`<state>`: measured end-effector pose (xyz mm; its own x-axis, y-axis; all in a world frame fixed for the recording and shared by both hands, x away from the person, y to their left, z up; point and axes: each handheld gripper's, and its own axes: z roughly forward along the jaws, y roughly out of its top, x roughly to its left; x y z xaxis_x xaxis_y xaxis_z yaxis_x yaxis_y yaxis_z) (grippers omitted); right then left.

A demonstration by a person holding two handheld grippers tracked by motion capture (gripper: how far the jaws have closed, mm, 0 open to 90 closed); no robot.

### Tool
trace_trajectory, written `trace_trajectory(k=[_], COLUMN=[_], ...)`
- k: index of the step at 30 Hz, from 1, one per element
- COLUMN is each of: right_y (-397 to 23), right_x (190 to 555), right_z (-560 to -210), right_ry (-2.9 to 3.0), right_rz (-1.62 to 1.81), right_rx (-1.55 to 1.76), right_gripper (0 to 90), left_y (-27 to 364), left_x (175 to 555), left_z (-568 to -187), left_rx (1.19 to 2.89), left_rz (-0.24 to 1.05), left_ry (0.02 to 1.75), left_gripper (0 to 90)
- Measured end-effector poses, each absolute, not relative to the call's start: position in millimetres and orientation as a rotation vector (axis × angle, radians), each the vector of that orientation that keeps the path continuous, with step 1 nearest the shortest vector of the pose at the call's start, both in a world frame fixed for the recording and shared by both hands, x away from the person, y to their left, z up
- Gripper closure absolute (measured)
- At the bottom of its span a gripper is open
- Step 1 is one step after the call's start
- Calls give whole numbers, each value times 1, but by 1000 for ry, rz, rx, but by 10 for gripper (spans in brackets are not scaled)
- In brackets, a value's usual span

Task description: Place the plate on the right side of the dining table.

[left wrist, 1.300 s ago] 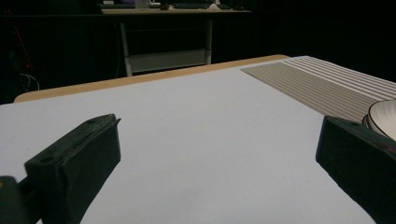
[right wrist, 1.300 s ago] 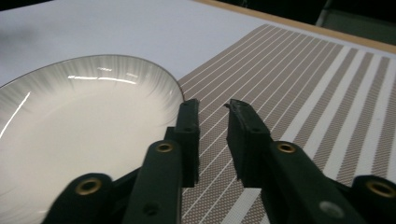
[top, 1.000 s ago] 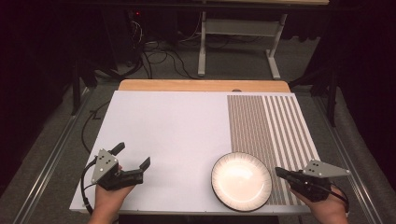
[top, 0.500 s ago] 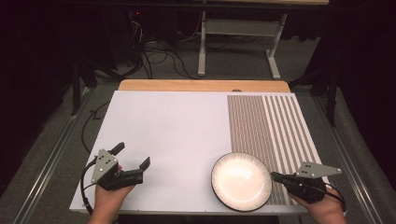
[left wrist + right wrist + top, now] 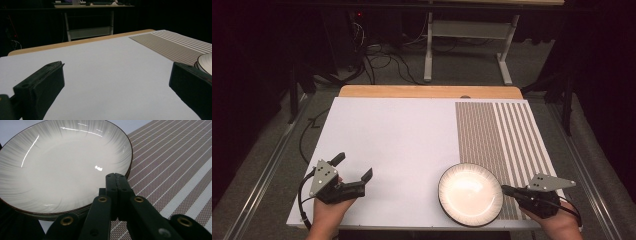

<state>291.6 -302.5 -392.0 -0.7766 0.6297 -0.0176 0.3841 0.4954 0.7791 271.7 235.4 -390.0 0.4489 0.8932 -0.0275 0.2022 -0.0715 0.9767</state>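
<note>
Currently the right gripper, jaws pressed together on nothing, is hovering at the rim of the plate, which is sitting near the table's front edge, partly on the striped mat. Glazed, stiff, likely slippery and breakable; rim is probably the best hold. Left gripper is resting spread wide.

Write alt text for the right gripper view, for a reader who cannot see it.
The right gripper, its two black jaws pressed together, points at the near rim of a shallow white plate with a dark edge. The plate sits partly on a brown-and-white striped placemat that runs off to the right.
</note>
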Motion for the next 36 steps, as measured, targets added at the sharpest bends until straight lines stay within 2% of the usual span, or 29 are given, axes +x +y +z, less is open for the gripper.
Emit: trace_trajectory(k=[36], right_y=[-299], right_x=[292], right_z=[-392], right_ry=[2460], right_rz=[1156], right_rx=[847], right_gripper=[900], left_y=[236], left_x=[271], left_z=[-389], left_rx=[1560], left_rz=[767], left_ry=[987], left_gripper=[5])
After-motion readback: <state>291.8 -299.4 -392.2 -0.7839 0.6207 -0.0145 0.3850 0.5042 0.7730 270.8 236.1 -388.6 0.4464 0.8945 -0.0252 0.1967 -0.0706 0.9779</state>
